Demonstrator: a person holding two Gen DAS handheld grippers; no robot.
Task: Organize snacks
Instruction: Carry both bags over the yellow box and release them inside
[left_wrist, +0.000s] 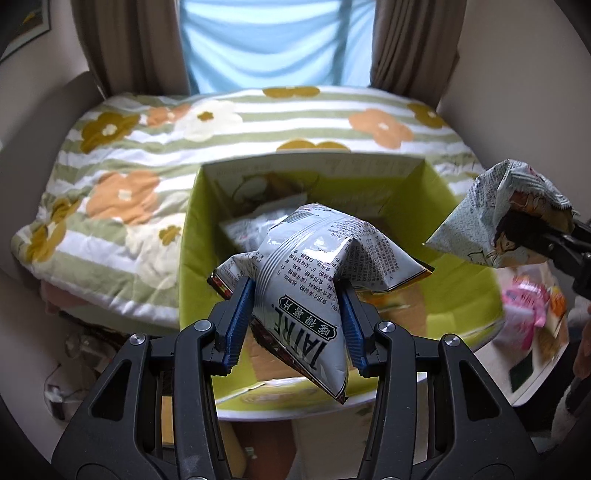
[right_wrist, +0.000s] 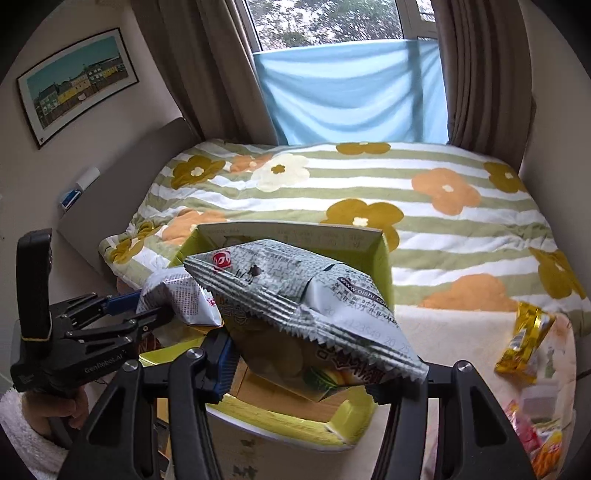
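A: Obs. — left gripper (left_wrist: 295, 306) has its jaws pinching a silver snack bag (left_wrist: 314, 266) at the waist, held above the open green box (left_wrist: 461, 266). Right gripper (right_wrist: 299, 369) has its jaws clamped on a second grey snack bag (right_wrist: 303, 302), just beside the box's right wall.

B: Risks?

A: Both bags are slick foil and puffed; the pinch could slide off (the left bag already hangs skewed). Two bags arriving together may collide over the opening, or one may catch the box rim and tip out.

B: Setting?

A: Box sits on a pale tabletop (right_wrist: 443, 332) with loose snacks, e.g. a yellow packet (right_wrist: 524, 339). Behind: bed with floral striped quilt (right_wrist: 332, 184), brown curtains, blue cloth over the window, framed picture (right_wrist: 77, 85) on the left wall.
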